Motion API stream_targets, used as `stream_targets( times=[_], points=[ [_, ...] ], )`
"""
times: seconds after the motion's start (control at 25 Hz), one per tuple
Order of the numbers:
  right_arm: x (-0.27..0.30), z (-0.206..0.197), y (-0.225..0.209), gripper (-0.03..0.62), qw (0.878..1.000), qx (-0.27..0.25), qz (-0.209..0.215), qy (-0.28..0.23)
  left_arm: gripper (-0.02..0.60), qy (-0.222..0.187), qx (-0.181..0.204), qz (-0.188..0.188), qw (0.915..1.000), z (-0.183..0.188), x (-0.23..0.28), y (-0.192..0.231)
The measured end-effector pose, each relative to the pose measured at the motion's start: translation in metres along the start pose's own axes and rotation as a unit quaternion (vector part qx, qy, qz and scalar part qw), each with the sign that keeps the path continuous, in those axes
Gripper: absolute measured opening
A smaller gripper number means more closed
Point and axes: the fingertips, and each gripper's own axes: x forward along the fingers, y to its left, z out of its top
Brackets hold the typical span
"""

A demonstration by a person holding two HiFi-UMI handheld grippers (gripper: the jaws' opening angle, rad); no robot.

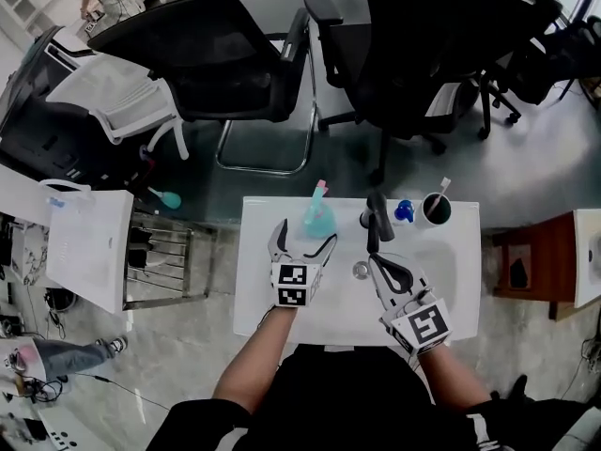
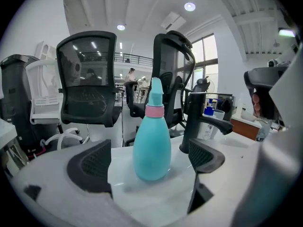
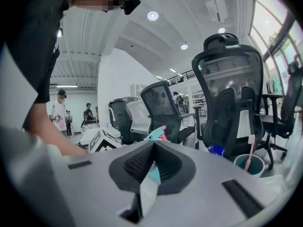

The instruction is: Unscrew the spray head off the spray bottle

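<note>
A teal spray bottle (image 1: 318, 217) with a pink collar and teal spray head stands upright near the back of the white table (image 1: 258, 294). My left gripper (image 1: 305, 238) is open wide just in front of it. In the left gripper view the spray bottle (image 2: 151, 150) stands a little beyond the two dark pads (image 2: 90, 167), in line with the gap and touching neither. My right gripper (image 1: 376, 263) is shut with nothing in it, lower right of the bottle. In the right gripper view only the spray head (image 3: 155, 135) peeks over the closed right gripper (image 3: 152, 162).
A black faucet (image 1: 376, 219) stands right of the bottle, over a basin with a drain (image 1: 361, 271). A blue object (image 1: 404, 211) and a dark cup with a toothbrush (image 1: 436, 209) sit at the back right. Office chairs (image 1: 216, 54) stand behind the table.
</note>
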Motion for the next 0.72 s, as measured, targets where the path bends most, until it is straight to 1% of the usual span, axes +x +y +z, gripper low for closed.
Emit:
stream_targets(
  times=[0.16, 0.32, 0.48, 0.72],
  points=[
    [0.001, -0.007, 0.003, 0.006, 1.0, 0.007, 0.01, 0.006, 0.486, 0.014, 0.006, 0.004, 0.9999, -0.01, 0.021, -0.002],
    [0.002, -0.013, -0.002, 0.006, 1.0, 0.012, 0.008, 0.012, 0.486, 0.026, 0.007, 0.008, 0.9996, -0.021, 0.041, -0.002],
    [0.0, -0.018, -0.01, 0.006, 1.0, 0.017, 0.004, 0.018, 0.486, 0.03, 0.014, 0.009, 0.9994, -0.024, 0.055, -0.004],
    [0.0, -0.026, -0.022, 0.006, 0.999, 0.019, -0.001, 0.026, 0.486, 0.031, 0.023, 0.024, 0.999, -0.026, 0.066, -0.004]
  ],
)
